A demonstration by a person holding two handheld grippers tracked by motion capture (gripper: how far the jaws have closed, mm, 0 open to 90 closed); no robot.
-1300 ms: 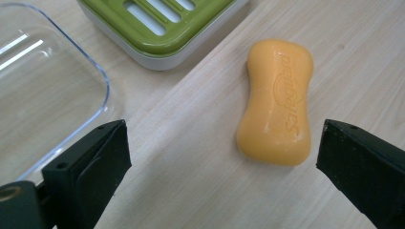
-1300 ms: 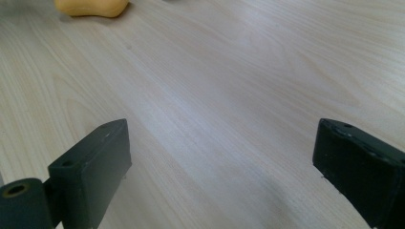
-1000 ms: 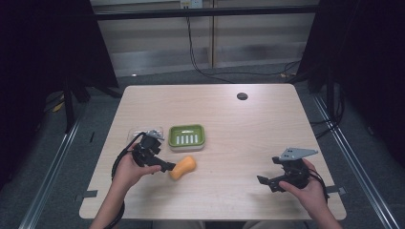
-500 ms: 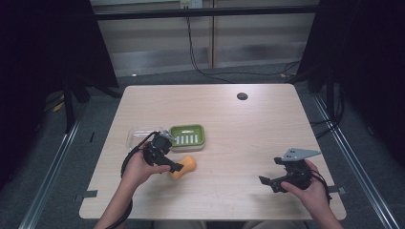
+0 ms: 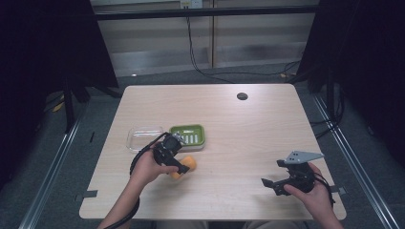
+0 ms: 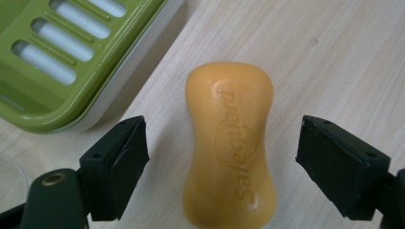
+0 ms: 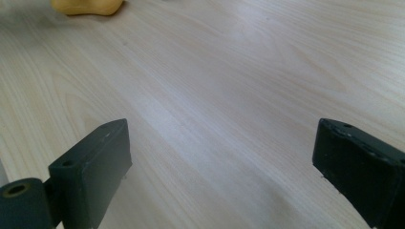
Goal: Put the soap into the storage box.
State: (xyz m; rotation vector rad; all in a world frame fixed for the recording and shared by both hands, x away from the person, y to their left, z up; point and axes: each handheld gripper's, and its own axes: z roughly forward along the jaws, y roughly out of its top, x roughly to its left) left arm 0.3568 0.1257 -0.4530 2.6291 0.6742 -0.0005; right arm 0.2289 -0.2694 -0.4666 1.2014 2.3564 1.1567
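Note:
An orange bar of soap (image 6: 230, 143) with raised lettering lies flat on the wooden table, just beside a green slotted soap dish (image 6: 62, 57). My left gripper (image 6: 234, 167) is open and hovers over the soap, one jaw on each side, not touching it. In the high view the soap (image 5: 187, 165) sits below the green dish (image 5: 187, 135), with my left gripper (image 5: 177, 167) over it. My right gripper (image 5: 277, 183) is open near the table's front right, above bare wood. In the right gripper view its jaws (image 7: 229, 176) stand wide apart and the soap (image 7: 86, 6) shows far off at the top left.
A clear plastic lid or tray (image 5: 143, 138) lies left of the green dish. A dark round grommet (image 5: 242, 96) sits at the table's back. Cables trail from both grippers. The table's edge (image 5: 210, 217) runs close under both hands.
My left gripper has moved right and forward from beside the clear tray to over the soap, now straddling it. The right gripper has barely moved.

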